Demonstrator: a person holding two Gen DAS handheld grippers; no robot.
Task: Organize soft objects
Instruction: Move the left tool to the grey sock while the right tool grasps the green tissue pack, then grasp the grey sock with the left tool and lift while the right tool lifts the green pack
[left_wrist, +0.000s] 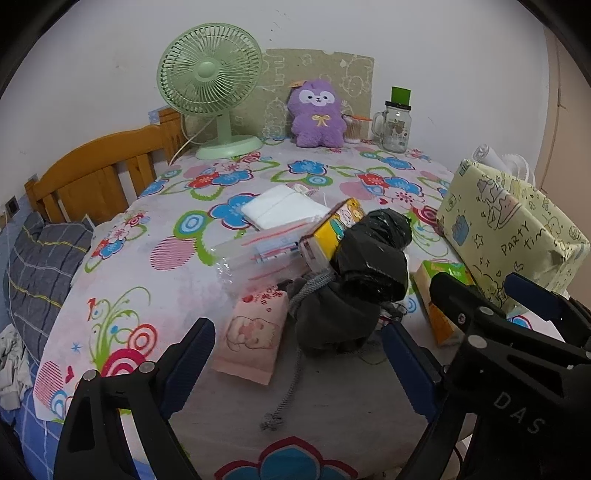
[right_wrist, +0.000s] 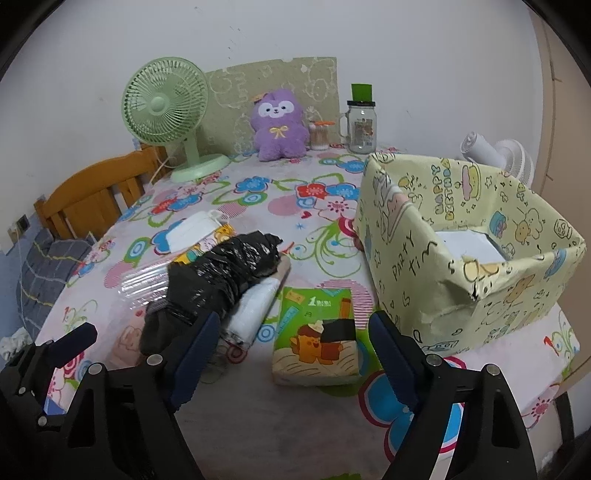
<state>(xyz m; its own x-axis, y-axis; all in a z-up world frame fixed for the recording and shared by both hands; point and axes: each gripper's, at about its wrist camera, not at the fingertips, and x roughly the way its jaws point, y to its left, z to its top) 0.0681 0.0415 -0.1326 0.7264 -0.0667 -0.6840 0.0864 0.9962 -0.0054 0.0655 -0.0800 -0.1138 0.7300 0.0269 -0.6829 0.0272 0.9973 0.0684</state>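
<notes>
Right wrist view: the right gripper (right_wrist: 290, 345) hangs wide open and empty over the green tissue pack (right_wrist: 316, 338), which lies just left of the box (right_wrist: 458, 236). Best to straddle its short sides, squeeze gently, lift clear of the box wall. Left gripper (left_wrist: 297, 354) gapes empty near the dark bundle (left_wrist: 354, 280)

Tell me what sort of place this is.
Probably a bedroom: a wooden bed frame with a plaid pillow stands beside the table, where a purple plush toy and green desk fan sit.
</notes>
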